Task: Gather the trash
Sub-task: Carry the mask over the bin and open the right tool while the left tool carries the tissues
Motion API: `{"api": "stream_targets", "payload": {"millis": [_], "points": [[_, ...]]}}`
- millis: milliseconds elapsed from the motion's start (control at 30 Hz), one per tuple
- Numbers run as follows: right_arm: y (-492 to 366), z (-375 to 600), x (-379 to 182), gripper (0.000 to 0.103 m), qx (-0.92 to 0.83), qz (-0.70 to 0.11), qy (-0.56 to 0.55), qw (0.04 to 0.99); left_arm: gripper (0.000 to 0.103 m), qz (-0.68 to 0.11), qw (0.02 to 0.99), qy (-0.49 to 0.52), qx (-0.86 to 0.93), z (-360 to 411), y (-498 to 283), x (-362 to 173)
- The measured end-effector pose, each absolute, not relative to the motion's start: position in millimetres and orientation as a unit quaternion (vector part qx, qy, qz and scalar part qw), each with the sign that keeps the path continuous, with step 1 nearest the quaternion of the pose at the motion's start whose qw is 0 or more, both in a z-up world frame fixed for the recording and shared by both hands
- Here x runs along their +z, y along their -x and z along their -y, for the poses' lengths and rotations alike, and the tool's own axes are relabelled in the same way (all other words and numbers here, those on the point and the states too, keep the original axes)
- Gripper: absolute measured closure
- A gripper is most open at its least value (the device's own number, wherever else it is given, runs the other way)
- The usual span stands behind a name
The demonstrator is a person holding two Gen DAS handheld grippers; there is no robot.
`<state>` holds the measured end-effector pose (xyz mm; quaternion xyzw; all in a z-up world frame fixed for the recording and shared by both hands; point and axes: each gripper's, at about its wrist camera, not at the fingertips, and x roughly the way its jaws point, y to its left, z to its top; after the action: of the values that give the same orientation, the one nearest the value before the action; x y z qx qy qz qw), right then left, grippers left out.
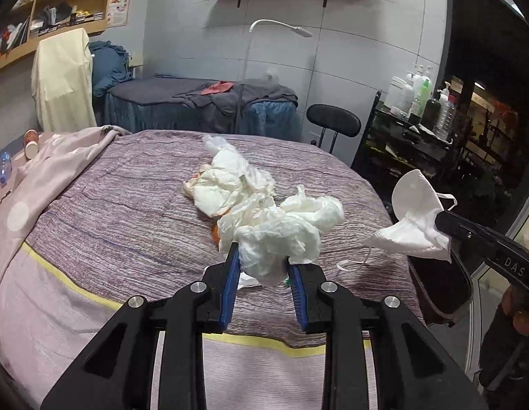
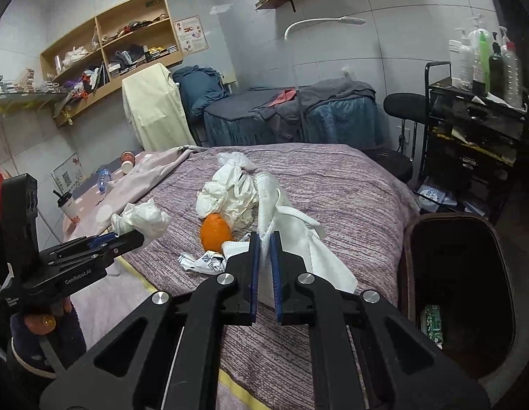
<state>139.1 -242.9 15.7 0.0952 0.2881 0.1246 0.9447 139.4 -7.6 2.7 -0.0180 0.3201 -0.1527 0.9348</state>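
My left gripper (image 1: pixel 262 259) is shut on a crumpled white tissue wad (image 1: pixel 281 235), held above the purple striped bed (image 1: pixel 127 205). The right wrist view shows that gripper (image 2: pixel 127 235) at the left with the tissue wad (image 2: pixel 144 217). My right gripper (image 2: pixel 264 242) is shut on a white face mask (image 2: pixel 298 235), whose straps hang loose. From the left wrist camera it enters at the right (image 1: pixel 447 225), with the mask (image 1: pixel 414 218) off the bed's edge. A pile of white tissues (image 2: pixel 230 194), an orange (image 2: pixel 214 232) and a crumpled printed wrapper (image 2: pixel 202 261) lie on the bed (image 2: pixel 349 198).
A dark bin with a brown rim (image 2: pixel 449 218) stands beside the bed on the right, with a packet inside. Paper cups (image 2: pixel 127 162), a plastic bottle (image 2: pixel 103 179) and a lidded drink cup (image 2: pixel 67 205) sit at the left. A black trolley (image 2: pixel 469 130) with bottles and a stool (image 2: pixel 401 109) stand behind.
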Motion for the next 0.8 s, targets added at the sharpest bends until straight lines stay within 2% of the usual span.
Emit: {"api": "stream_targets", "payload": {"millis": [333,800], "points": [[-112.3,314.2,21.4,0.095,0.049,-0.273,-0.123,0.953,0.076,-0.307,0.925,-0.003,-0.223,74.1,-135.1,15.0],[-105.1,398.3,-10.7,0.095,-0.050,-0.297,-0.172,0.938,0.076,-0.322,0.897,-0.036,-0.300,153.1,-136.2,12.5]]}}
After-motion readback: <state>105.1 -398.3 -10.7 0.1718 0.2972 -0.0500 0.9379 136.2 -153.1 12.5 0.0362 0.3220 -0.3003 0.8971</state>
